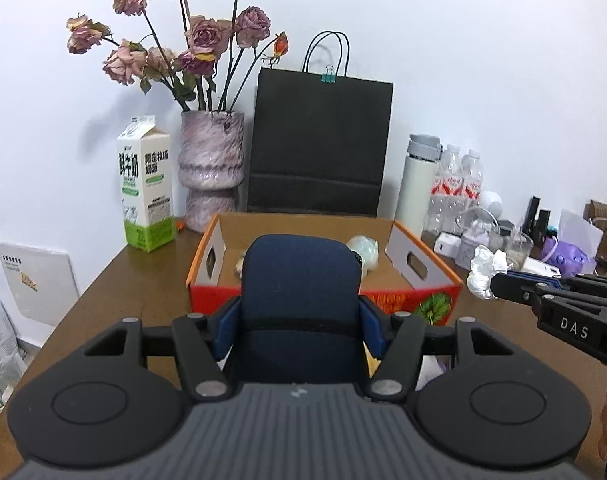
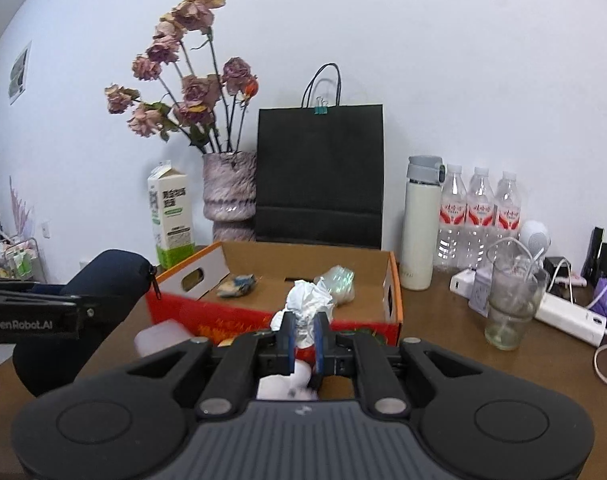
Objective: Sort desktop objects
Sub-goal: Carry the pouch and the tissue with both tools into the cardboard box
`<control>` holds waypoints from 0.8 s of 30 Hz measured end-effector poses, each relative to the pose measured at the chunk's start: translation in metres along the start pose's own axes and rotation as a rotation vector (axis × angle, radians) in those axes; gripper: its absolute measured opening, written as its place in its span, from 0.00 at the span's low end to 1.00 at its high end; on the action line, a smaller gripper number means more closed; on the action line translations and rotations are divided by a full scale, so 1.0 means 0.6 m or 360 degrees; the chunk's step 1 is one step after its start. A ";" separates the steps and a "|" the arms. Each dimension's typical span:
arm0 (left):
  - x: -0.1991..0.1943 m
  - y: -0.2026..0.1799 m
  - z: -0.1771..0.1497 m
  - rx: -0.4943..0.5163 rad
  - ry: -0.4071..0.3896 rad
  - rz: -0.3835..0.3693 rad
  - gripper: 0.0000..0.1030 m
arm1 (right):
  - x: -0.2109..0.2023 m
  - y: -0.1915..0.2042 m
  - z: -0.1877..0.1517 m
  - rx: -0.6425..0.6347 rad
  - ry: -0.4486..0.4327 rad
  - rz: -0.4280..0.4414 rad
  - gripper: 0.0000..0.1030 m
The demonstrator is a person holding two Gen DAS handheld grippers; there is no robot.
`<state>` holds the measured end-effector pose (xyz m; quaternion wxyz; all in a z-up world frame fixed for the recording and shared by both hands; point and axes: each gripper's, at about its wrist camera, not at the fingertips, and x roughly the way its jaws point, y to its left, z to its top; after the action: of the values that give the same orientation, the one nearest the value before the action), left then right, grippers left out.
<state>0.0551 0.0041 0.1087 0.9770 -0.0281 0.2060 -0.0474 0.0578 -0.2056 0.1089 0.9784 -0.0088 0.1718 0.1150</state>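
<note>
Pouch (image 1: pixel 299 300) in left gripper (image 1: pixel 299 320); tissue (image 2: pixel 309 300) in right gripper (image 2: pixel 303 336)

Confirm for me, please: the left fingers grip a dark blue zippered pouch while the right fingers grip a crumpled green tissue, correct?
Not quite: the crumpled tissue between the right fingers is white, not green, as the right wrist view shows. The left fingers do grip the dark blue zippered pouch.

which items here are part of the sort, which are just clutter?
In play: navy pouch in left gripper; crumpled tissue in right gripper; cardboard box.
Lying about: milk carton, flower vase, black bag, water bottles.
</note>
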 end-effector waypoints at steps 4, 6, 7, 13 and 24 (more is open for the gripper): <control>0.039 0.006 0.025 -0.0031 0.0026 -0.0026 0.60 | 0.034 -0.015 0.027 0.0024 -0.0015 -0.0016 0.08; 0.058 0.011 0.038 -0.0038 0.0036 -0.0020 0.60 | 0.053 -0.023 0.040 0.0031 -0.0014 -0.0020 0.08; 0.069 0.014 0.046 -0.0042 0.0039 -0.0010 0.60 | 0.062 -0.026 0.046 0.0039 -0.0009 -0.0022 0.08; 0.136 0.026 0.092 -0.0040 0.0105 -0.0013 0.60 | 0.113 -0.037 0.082 0.0014 0.0007 -0.0047 0.08; 0.302 0.035 0.145 -0.0055 0.0374 0.0032 0.60 | 0.257 -0.048 0.148 -0.0075 0.0166 -0.0056 0.08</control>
<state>0.2570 0.0093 0.1140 0.9459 -0.0372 0.3203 -0.0368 0.2347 -0.1944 0.1395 0.9695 -0.0409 0.2195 0.1013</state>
